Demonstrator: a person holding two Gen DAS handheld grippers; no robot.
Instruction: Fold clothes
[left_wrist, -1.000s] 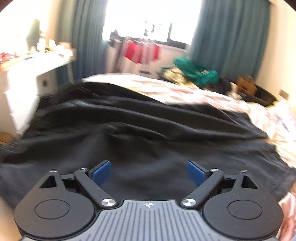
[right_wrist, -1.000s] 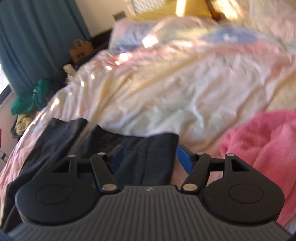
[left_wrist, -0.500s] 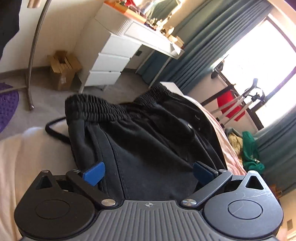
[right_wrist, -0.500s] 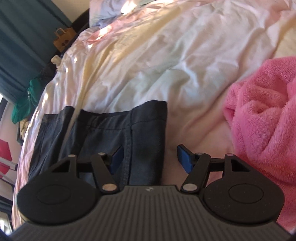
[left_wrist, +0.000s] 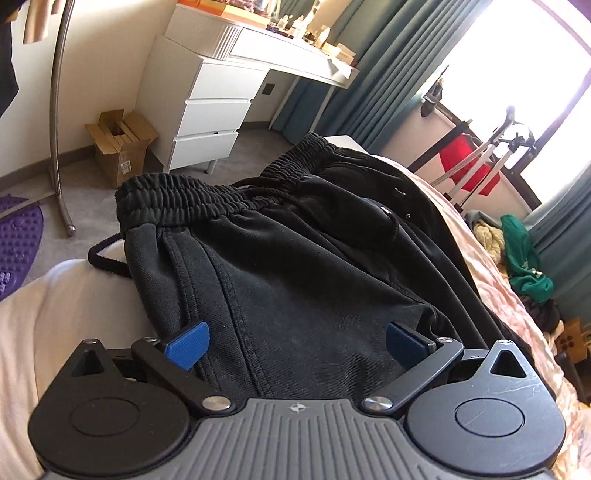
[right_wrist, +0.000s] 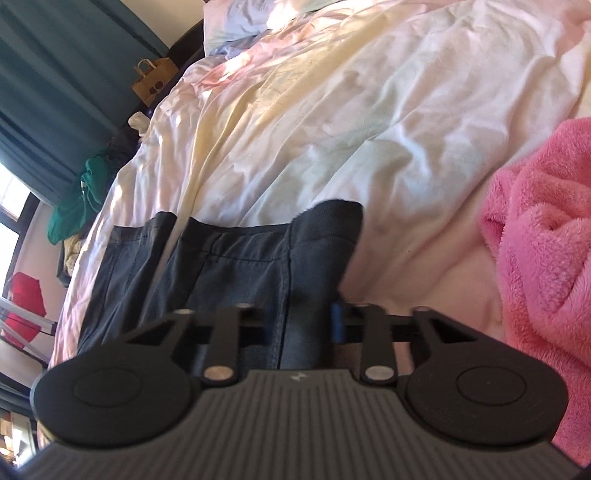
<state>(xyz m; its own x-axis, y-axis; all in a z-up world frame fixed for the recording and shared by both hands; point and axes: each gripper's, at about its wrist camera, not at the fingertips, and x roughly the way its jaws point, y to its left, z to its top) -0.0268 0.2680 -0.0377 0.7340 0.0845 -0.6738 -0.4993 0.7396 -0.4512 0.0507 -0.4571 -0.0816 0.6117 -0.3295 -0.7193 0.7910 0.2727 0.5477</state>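
Black trousers (left_wrist: 295, 258) lie under the wide-spread left claw (left_wrist: 297, 345); right claw (right_wrist: 301, 317) pinches their hem beside a pink blanket (right_wrist: 543, 236).

Bare duvet (right_wrist: 369, 110) ahead of trouser hem (right_wrist: 295, 236); pink blanket (right_wrist: 543, 229) blocking rt side.

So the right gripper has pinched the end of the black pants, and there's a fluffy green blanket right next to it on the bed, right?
Almost. The right gripper has closed on the hem of the black pants, but the fluffy blanket beside it on the bed is pink, not green. The right wrist view shows it.
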